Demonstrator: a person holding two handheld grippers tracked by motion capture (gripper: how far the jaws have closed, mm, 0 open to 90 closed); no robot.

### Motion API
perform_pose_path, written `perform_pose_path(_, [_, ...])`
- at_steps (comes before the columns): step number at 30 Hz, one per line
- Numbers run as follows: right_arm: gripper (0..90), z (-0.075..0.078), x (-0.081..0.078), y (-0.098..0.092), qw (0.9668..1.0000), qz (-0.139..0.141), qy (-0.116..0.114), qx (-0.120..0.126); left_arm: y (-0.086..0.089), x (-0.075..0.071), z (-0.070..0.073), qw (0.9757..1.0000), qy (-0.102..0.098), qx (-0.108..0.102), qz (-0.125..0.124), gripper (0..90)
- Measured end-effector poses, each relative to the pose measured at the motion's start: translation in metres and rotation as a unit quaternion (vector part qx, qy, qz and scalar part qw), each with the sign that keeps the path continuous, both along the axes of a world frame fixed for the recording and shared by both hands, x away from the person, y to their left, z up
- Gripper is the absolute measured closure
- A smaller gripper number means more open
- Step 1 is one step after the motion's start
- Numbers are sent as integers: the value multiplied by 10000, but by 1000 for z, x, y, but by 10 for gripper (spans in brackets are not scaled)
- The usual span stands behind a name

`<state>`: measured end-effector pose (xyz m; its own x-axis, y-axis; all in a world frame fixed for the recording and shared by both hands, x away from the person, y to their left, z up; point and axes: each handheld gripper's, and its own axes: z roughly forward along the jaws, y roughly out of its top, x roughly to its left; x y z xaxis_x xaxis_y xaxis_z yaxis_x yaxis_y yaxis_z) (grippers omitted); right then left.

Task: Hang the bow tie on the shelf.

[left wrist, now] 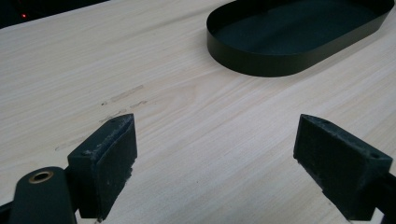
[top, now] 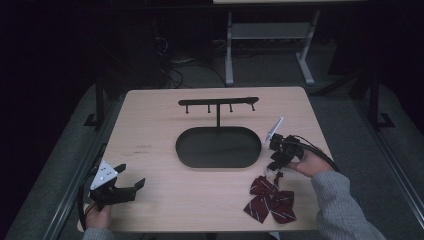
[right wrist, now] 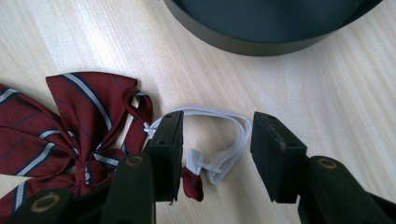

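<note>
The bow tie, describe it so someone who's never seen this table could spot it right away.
On the wooden table, look just off the near right end of the black oval tray. The bow tie lies there: dark red cloth with thin pale stripes and a white elastic loop.

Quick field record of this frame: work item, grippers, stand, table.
work item: dark red striped bow tie with white elastic loop, lying flat on pale wooden table
right gripper: jaws straddle the elastic loop, not clamped
left gripper: open, nothing between jaws, over bare table
stand: black oval metal tray with hook bar above, hooks bare
</note>
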<state>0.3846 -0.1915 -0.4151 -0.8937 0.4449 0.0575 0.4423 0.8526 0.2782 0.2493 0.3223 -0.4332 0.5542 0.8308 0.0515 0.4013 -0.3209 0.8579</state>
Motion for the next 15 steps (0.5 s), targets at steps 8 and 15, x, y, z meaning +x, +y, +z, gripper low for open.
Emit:
perform_pose_path(8, [570, -3, 2, 0, 9998, -106, -38, -172, 0, 0, 0, 10000, -3, -9, -1, 131])
perform_pose_path(15, [600, -10, 6, 2, 9994, -96, 3, -320, 0, 0, 0, 10000, 0, -5, 0, 131])
